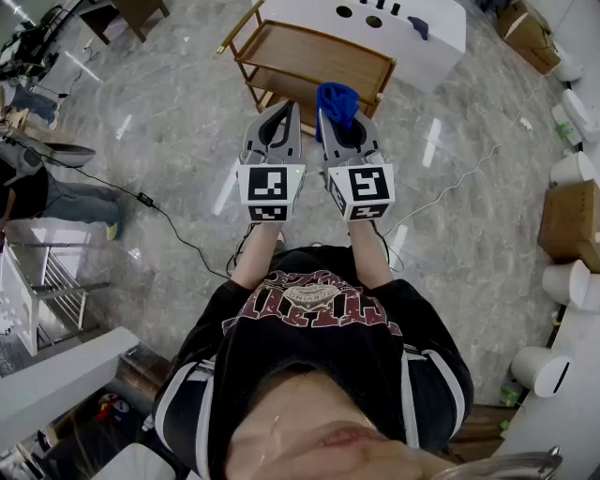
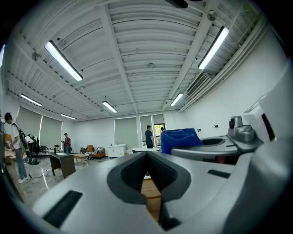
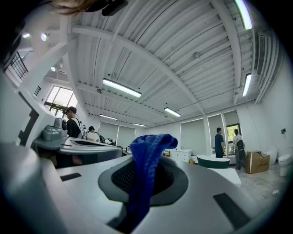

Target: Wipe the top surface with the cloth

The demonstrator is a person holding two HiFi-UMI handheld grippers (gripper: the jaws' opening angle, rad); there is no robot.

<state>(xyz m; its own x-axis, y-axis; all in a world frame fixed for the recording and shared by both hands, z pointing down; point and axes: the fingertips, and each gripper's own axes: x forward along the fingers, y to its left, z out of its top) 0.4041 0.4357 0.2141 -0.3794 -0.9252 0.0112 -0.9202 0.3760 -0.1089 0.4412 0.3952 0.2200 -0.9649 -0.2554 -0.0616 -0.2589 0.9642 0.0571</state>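
A blue cloth [image 1: 337, 99] sticks up from my right gripper [image 1: 343, 127], which is shut on it; in the right gripper view the cloth [image 3: 145, 170] hangs between the jaws. My left gripper [image 1: 282, 116] is held close beside it on the left, shut with nothing in it. In the left gripper view the jaws [image 2: 149, 158] meet, and wood shows through the slit below them. Both grippers are raised in front of the person's chest, above the floor. The wooden cart [image 1: 314, 53] with its flat top tray stands just beyond them.
A white table [image 1: 412, 28] with round holes stands behind the cart. A black cable [image 1: 131, 192] runs across the grey marble floor at the left. A cardboard box [image 1: 572, 223] and white cylinders line the right edge. People [image 2: 149, 136] stand far off in the room.
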